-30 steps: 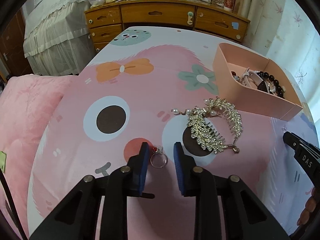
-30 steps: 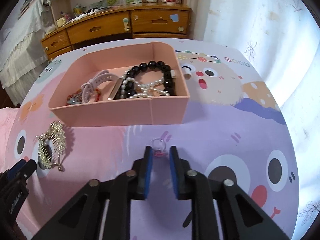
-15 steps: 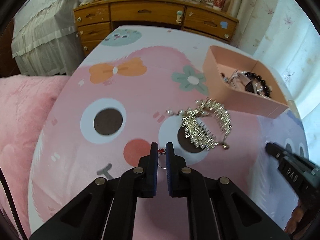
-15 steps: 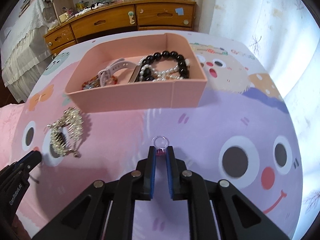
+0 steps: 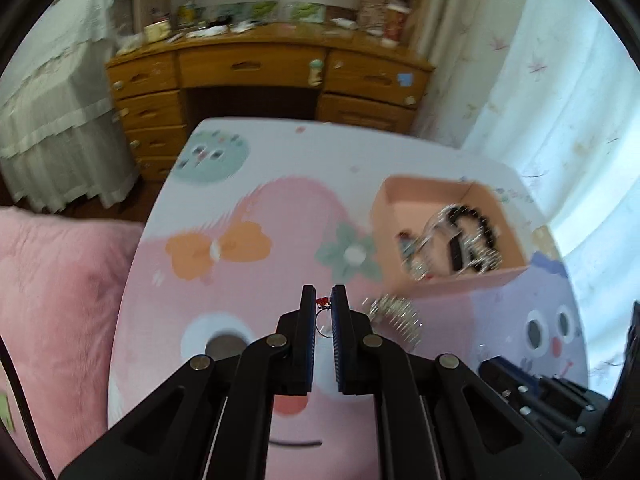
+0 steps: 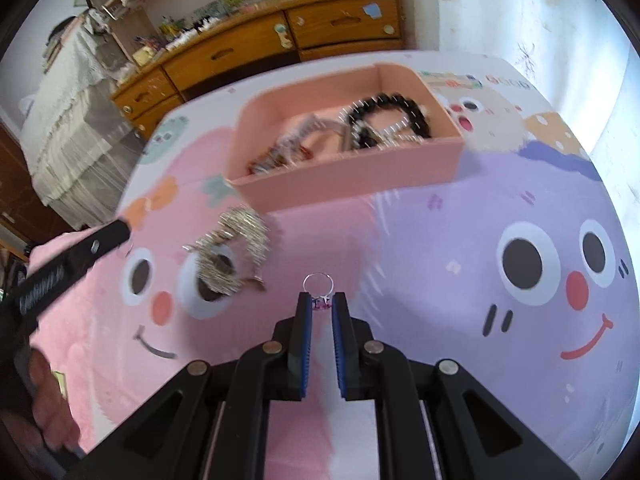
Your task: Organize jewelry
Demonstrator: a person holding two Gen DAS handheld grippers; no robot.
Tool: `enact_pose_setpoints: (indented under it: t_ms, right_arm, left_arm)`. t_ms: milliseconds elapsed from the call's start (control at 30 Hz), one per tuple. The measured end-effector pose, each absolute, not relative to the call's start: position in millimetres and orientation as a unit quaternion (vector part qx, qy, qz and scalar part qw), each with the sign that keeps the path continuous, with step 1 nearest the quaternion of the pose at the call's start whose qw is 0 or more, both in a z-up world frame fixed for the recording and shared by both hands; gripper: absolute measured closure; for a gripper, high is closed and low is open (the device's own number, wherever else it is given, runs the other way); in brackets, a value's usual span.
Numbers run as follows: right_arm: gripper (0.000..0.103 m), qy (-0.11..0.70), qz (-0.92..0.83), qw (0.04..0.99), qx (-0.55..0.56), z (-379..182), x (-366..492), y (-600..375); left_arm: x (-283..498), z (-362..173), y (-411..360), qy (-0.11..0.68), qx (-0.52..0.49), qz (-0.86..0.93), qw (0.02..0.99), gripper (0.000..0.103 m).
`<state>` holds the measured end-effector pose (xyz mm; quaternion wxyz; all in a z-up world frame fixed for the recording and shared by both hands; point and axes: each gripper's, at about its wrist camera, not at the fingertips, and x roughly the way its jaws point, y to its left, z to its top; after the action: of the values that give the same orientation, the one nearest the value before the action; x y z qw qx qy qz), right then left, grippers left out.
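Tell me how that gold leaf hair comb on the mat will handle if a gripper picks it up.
The gold hair comb looks like rigid metal, so it should probably lift as one stiff piece. Its thin teeth and small leaves suggest it may bend or snag if squeezed hard. Lying flat and irregular on the cartoon mat, it seems unlikely to roll, though the blurred view hides finer detail.

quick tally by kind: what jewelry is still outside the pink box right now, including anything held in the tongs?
Rings: 2, a red-stone ring in the left tongs and a pink-stone ring in the right tongs.
Hair combs: 1, the gold leaf comb on the mat.
Total: 3 outside the pink box.
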<state>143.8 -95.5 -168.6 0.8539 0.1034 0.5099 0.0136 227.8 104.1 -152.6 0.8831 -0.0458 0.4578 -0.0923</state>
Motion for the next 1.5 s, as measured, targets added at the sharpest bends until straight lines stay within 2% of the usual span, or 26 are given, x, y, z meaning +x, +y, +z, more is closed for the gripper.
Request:
enact_pose_setpoints:
  t_ms: [533, 1133, 1200, 1300, 1367, 1500]
  right_arm:
    - [0.093, 0.392, 0.011, 0.917, 0.075, -117, 184, -119]
    - [0.093, 0.376, 0.022, 0.923, 0.080, -121, 216, -177]
    - [0.093, 0.383, 0.028, 0.919, 0.089, -125, 219, -180]
    - [0.080, 0.407, 0.031, 0.906, 0.113, -133, 225, -186]
    - [0.079, 0.405, 0.026, 0.905, 0.126, -135, 224, -188]
    - [0.079, 0.403, 0.016, 0.906, 0.128, -135, 221, -187]
  left_arm:
    - [307, -85, 36, 0.422, -0.045, -0.207, 0.882, 0.098]
    - [331, -119, -12, 0.474, -0.024, -0.174, 0.863, 0.097]
    - [330, -120, -14, 0.468, -0.014, -0.161, 0.869, 0.090]
    - [330, -118, -13, 0.466, -0.014, -0.160, 0.870, 0.083]
    - [328, -118, -9, 0.467, -0.018, -0.156, 0.870, 0.079]
    - [327, -121, 4, 0.473, -0.021, -0.142, 0.869, 0.078]
